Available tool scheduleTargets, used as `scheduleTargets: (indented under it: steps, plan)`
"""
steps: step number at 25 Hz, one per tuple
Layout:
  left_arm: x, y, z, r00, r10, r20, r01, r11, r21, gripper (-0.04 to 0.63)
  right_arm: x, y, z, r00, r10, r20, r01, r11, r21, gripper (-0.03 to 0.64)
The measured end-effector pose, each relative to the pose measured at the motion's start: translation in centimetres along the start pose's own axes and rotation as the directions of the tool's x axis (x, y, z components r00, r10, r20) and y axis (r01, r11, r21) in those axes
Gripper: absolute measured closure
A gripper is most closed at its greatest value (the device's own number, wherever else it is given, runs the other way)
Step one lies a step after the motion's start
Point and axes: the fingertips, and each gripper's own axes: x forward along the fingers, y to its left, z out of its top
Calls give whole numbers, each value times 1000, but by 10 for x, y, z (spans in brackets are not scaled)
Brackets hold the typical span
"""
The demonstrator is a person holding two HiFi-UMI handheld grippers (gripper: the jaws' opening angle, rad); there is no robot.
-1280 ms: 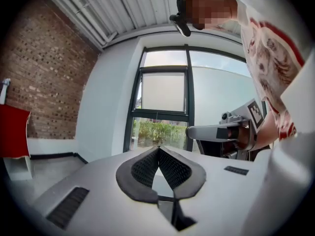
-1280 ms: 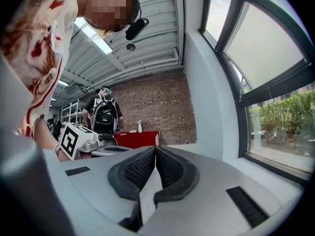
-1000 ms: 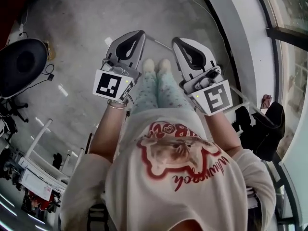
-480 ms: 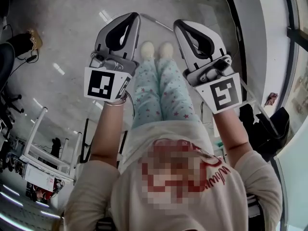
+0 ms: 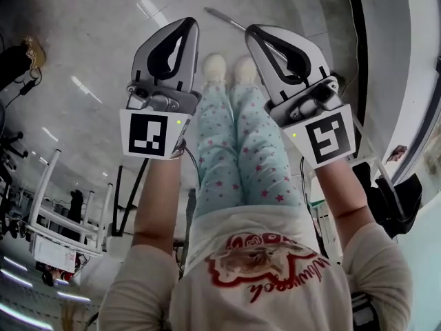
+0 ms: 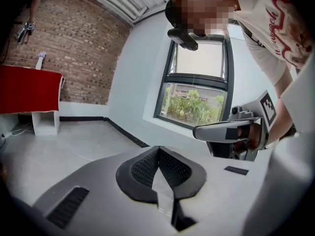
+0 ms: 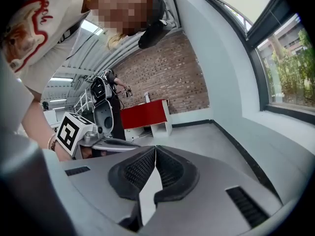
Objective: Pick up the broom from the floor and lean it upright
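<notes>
Broom handle [image 5: 224, 18] lies flat on the grey floor [image 5: 103, 40], a thin rod running diagonally just past the person's white shoes [image 5: 224, 67]; brush end not made out. Left gripper [image 5: 185, 25] and right gripper [image 5: 255, 30] sit side by side, flanking the legs, apart from the rod. Both pairs of jaws pressed together at the tips, nothing between them.

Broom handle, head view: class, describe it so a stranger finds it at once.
Find the grey floor beyond the person's white shoes. Just past the toes lies the broom handle, a thin grey rod slanting up-left, longer and duller than the white glints.
</notes>
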Motion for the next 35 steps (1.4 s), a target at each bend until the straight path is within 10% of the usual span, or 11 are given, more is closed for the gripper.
scheduleTargets:
  steps: [15, 35]
  plan:
    - [21, 56, -195, 997, 6, -71, -5, 1000, 16, 574, 66, 8, -211, 995, 88, -46, -87, 996, 24, 592]
    - [40, 95, -316, 993, -52, -106, 54, 998, 22, 574, 134, 14, -366, 984, 135, -115, -147, 983, -109, 591]
